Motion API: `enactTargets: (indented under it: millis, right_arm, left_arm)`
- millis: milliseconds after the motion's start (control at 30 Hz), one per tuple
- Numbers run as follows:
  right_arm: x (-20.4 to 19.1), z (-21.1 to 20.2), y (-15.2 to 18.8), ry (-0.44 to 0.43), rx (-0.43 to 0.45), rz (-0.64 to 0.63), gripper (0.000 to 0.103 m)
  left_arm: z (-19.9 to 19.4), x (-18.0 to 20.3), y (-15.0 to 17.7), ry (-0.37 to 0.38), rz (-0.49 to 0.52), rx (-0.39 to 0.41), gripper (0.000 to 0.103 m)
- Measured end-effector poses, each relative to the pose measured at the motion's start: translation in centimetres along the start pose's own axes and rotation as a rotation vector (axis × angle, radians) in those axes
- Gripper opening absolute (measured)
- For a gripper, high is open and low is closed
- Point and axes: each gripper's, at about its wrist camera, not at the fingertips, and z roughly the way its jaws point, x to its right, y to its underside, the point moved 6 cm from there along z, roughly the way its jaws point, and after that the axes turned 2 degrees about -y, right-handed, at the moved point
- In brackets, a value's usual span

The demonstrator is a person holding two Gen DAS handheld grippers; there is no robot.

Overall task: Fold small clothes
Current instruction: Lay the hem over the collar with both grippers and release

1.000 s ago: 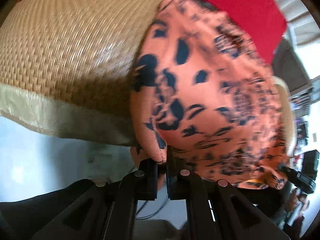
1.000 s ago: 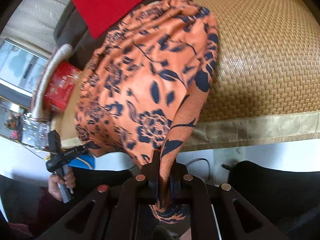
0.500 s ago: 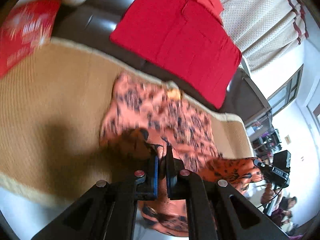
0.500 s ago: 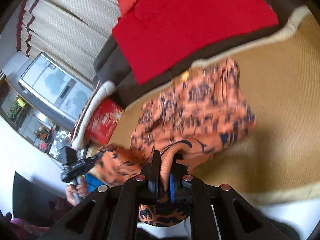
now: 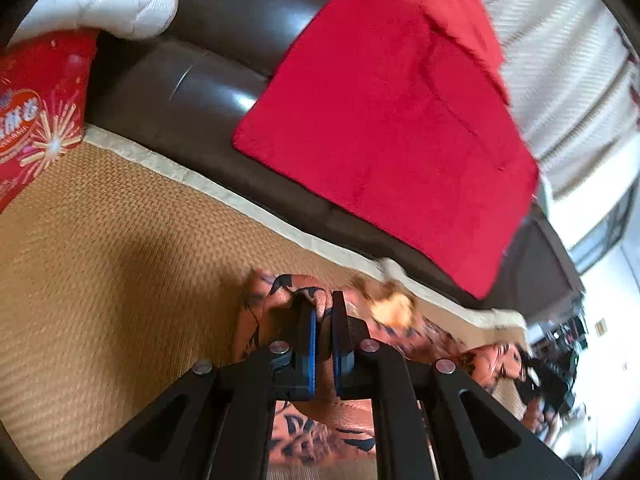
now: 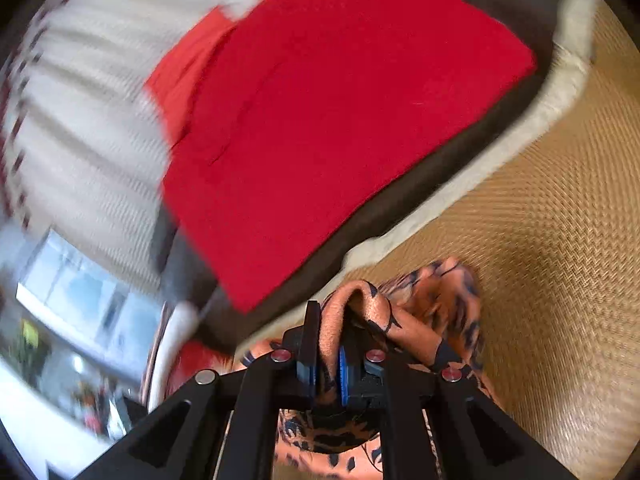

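The left hand-held gripper [image 5: 323, 312] was built of matte black plastic: two broad angled arms, each with a triangular cut-out, spread wide near the camera and narrowed toward two thin upright fingers [image 5: 306, 332]. Blue pads lined the inner faces of those fingers. Four round silver screw heads sat in a row across the linkage, one at each pivot. The right hand-held gripper [image 6: 330, 328] was of the same make, with black arms, triangular openings and blue inner pads, but its two inner screw heads looked reddish and the two outer ones silver. No cables, markings or sleeves showed.
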Motion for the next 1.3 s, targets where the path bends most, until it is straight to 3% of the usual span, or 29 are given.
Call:
enactTargets:
  millis: [133, 233, 267, 333, 367, 400, 500, 600, 667, 733, 800, 833, 900, 1000, 1100, 1200, 1300]
  right_arm:
    - [5.4, 3.6, 0.0, 0.032, 0.004, 0.217, 0.013]
    - [6.9, 4.8, -0.6, 0.081, 0.013, 0.205, 0.015]
    - [7.2, 5.0, -0.8, 0.077, 0.021, 0.214, 0.023]
    - [7.6, 5.4, -1.2, 0.053, 0.042, 0.248, 0.062]
    - [7.7, 5.3, -1.5, 0.047, 0.064, 0.260, 0.087]
    - [7.9, 4.5, -1.8, 0.045, 0.099, 0.264, 0.089]
    - [7.0, 3.1, -2.3, 0.047, 0.146, 0.220, 0.088]
    - [4.4, 2.1, -1.9, 0.041, 0.146, 0.101, 0.086]
    - [2.1, 1.9, -0.4, 0.056, 0.099, -0.013, 0.079]
    - [-0.2, 2.4, 1.7, 0.064, 0.020, -0.140, 0.071]
    - [-2.3, 3.2, 4.1, 0.084, -0.067, -0.259, 0.047]
    - [-3.3, 3.8, 5.5, 0.093, -0.117, -0.311, 0.041]
    - [-4.1, 4.8, 7.5, 0.112, -0.171, -0.359, 0.039]
    - [-5.4, 5.8, 9.9, 0.089, -0.247, -0.404, 0.039]
    - [-5.6, 7.8, 12.1, 0.106, -0.333, -0.435, 0.039]
    - [-4.4, 10.2, 13.5, 0.158, -0.400, -0.432, 0.039]
    - [-3.5, 12.2, 13.5, 0.183, -0.409, -0.415, 0.039]
  left_arm:
    - [5.1, -1.8, 0.3, -0.058, -0.050, 0.018, 0.007]
    - [7.2, -3.6, 1.2, -0.068, -0.114, 0.062, 0.008]
    - [7.9, -4.1, 1.3, -0.076, -0.140, 0.057, 0.009]
    - [8.8, -4.8, 1.0, -0.067, -0.207, 0.033, 0.012]
    - [8.6, -4.8, 0.5, -0.035, -0.235, 0.051, 0.015]
    - [8.1, -4.8, 0.2, -0.022, -0.248, 0.081, 0.024]
    - [5.0, -4.4, -1.1, -0.049, -0.234, 0.218, 0.051]
    - [2.6, -2.6, -1.3, -0.073, -0.151, 0.242, 0.053]
    - [2.2, -0.5, -0.5, -0.089, -0.033, 0.180, 0.053]
    - [2.2, 2.4, 1.0, -0.026, 0.089, 0.098, 0.053]
    - [2.2, 5.6, 3.6, 0.079, 0.217, -0.019, 0.053]
    - [2.2, 6.6, 4.7, 0.093, 0.264, -0.054, 0.053]
    - [2.7, 7.9, 7.5, 0.084, 0.358, -0.142, 0.053]
    - [4.3, 7.4, 11.0, 0.025, 0.367, -0.275, 0.053]
    - [6.8, 5.6, 12.0, -0.027, 0.310, -0.370, 0.053]
    - [7.9, 5.3, 11.5, -0.032, 0.292, -0.368, 0.053]
    - [8.7, 5.5, 9.9, -0.044, 0.285, -0.341, 0.053]
